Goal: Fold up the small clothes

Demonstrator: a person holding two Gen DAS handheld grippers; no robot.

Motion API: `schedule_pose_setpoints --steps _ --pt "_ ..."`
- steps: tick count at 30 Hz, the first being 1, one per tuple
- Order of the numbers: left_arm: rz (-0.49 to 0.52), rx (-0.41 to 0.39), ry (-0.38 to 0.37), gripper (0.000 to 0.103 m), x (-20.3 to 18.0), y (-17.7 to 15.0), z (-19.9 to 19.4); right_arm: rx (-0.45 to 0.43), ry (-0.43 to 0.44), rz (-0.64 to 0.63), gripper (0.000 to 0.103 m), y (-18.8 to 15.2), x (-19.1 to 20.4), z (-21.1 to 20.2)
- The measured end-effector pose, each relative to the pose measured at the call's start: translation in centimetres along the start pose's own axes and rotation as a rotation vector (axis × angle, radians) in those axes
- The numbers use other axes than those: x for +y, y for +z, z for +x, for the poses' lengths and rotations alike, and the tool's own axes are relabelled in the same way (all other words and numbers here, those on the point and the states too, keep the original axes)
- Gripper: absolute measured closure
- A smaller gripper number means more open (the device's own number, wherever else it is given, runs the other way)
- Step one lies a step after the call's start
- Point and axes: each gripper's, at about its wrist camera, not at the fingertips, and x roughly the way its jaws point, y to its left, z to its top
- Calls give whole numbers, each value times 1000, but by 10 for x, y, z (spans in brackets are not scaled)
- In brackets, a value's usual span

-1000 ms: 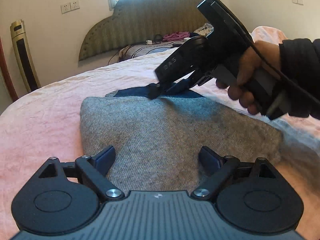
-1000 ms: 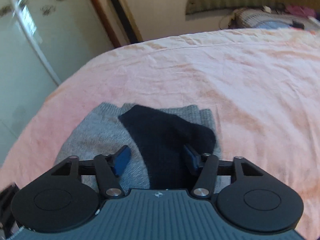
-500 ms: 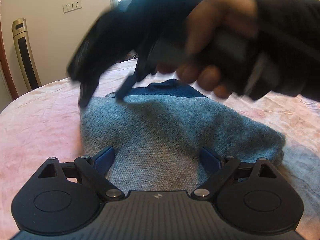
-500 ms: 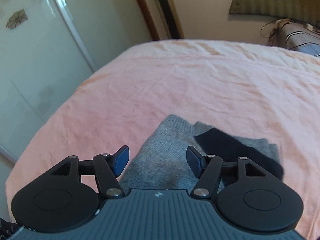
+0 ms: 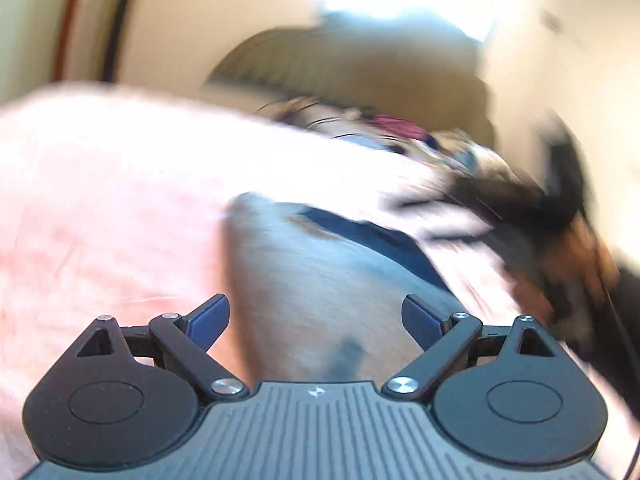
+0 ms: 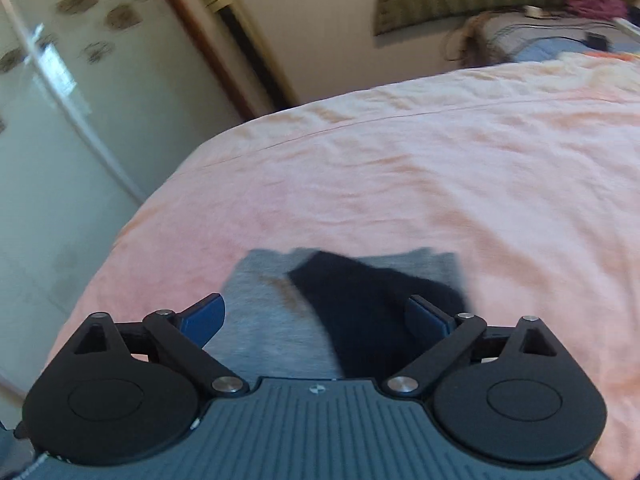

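Note:
A folded grey knit garment with a dark navy part on its far side lies on the pink bedspread. My left gripper is open and empty just above its near edge. The view is blurred by motion. In the right wrist view the grey garment and its navy part lie right in front of my right gripper, which is open and empty. The right hand and its gripper body show blurred at the right of the left wrist view.
The pink bedspread stretches far and right of the garment. A padded headboard and a pile of clothes and cables lie at the bed's far end. A glass wardrobe door stands to the left of the bed.
The right gripper has swung away from over the garment to the right side. The left gripper has turned sharply, so its view is blurred. Both stay open.

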Motion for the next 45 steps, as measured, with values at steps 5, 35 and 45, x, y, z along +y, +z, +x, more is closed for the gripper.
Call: schedule_pose_setpoints --steps 5,35,45 --pt "-255 125 -21 10 42 37 56 73 26 145 23 -12 -39 12" --pt "167 149 -14 77 -8 -12 13 93 168 4 72 -118 -8 -51" --pt "548 26 -4 38 -56 -61 -62 37 267 157 58 -131 -24 -101"
